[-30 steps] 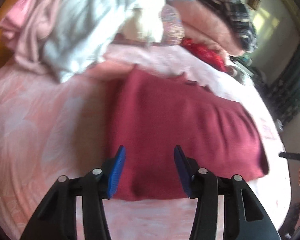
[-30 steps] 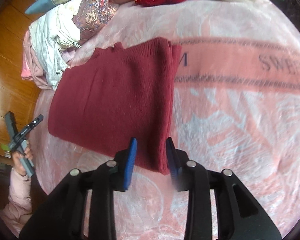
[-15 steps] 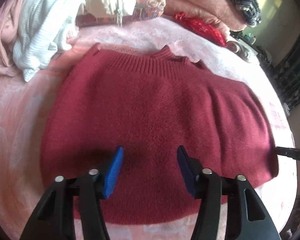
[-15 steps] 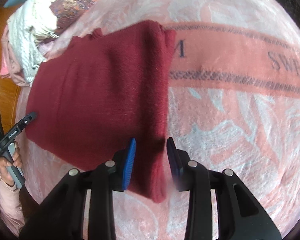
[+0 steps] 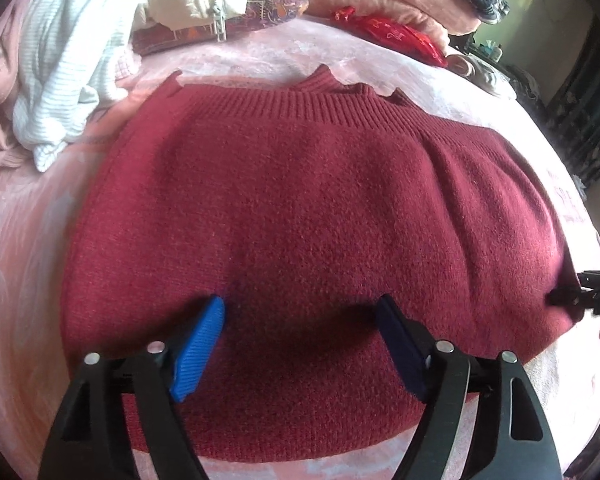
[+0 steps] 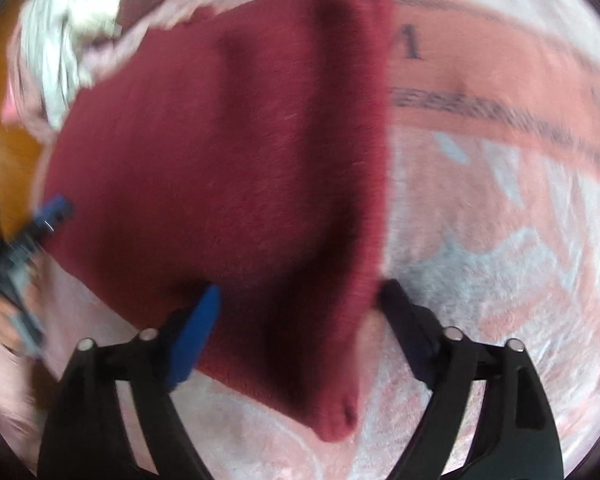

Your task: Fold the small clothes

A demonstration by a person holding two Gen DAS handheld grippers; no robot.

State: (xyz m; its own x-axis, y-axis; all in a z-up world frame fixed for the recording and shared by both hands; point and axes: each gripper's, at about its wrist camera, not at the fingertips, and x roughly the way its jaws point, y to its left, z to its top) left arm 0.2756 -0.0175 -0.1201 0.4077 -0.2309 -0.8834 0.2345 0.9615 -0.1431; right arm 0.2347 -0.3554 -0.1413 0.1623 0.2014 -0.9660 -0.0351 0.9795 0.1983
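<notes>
Maroon sweater (image 5: pixel 308 232) lies flat on the pink blanket (image 6: pixel 500 240), apparently part-folded into a rectangle, further folds likely remaining; left gripper (image 5: pixel 300 336) and right gripper (image 6: pixel 296 312) both spread wide over it, holding nothing.

Sweater (image 5: pixel 308 220) flat on blanket (image 5: pixel 16 264); clothes pile (image 5: pixel 72 60) behind-left

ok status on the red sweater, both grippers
Left gripper open over red sweater. Right gripper open, straddling its edge. Sweater flat, unfolded. Nothing in the way.
</notes>
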